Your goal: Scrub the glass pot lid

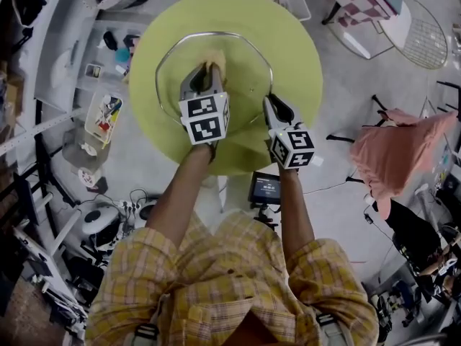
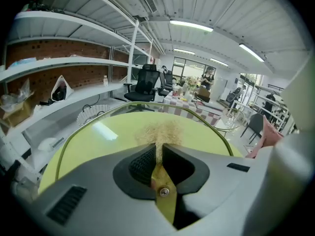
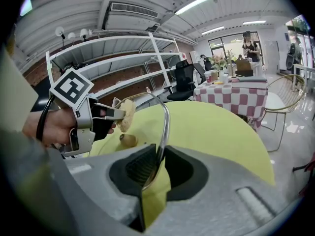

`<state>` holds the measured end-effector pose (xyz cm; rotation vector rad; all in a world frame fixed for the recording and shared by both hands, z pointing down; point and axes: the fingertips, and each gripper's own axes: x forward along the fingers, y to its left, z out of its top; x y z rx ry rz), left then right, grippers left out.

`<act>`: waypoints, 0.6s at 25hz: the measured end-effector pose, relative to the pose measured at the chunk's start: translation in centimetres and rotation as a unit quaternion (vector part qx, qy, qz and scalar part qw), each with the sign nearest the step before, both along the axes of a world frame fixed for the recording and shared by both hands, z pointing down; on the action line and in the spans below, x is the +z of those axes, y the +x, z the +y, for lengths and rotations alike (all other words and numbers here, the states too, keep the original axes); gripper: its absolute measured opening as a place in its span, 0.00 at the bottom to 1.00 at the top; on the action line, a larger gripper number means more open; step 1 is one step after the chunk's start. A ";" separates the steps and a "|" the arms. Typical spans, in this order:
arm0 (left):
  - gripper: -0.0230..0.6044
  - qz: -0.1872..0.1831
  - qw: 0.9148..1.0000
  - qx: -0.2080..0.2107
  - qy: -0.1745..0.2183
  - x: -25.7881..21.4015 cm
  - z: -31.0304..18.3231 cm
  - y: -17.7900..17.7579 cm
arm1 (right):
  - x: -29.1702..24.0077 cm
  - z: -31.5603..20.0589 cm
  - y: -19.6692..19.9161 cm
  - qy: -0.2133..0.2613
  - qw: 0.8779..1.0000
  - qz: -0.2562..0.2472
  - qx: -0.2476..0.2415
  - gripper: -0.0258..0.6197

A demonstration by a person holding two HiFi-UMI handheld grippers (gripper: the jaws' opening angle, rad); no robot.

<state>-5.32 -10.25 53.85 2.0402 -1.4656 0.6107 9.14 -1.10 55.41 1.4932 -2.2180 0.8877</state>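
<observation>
Head view: a round yellow-green counter fills the upper middle of the frame. The glass pot lid is over it, its metal rim forming a wide loop. The left tool reaches into the loop from below, with a tan scrubber at its tip. The right tool meets the lid's rim at the loop's lower right. A pink cloth is draped at the right edge.

Left gripper view: at lower centre the left tool is clamped tight on the fibrous scrubber. The lid's rim arcs beyond it, with the counter behind.

Right gripper view: at lower centre the right tool is clamped on the lid's metal rim, which rises from the jaws and curves to the left. At centre left, a hand holds the left tool, and its scrubber sits at the glass just above the lid's knob. Whether the lid rests on the counter cannot be told.
</observation>
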 end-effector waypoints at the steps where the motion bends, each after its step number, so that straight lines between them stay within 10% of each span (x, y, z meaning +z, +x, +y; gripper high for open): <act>1: 0.11 0.001 1.000 0.004 -0.001 0.0 0.1 0.4 | 0.0 0.0 0.0 0.000 1.000 0.000 0.000 0.13; 15: 0.11 0.025 0.997 0.070 -0.017 0.1 2.2 7.1 | 0.2 0.3 0.1 0.006 1.000 -0.001 -0.003 0.13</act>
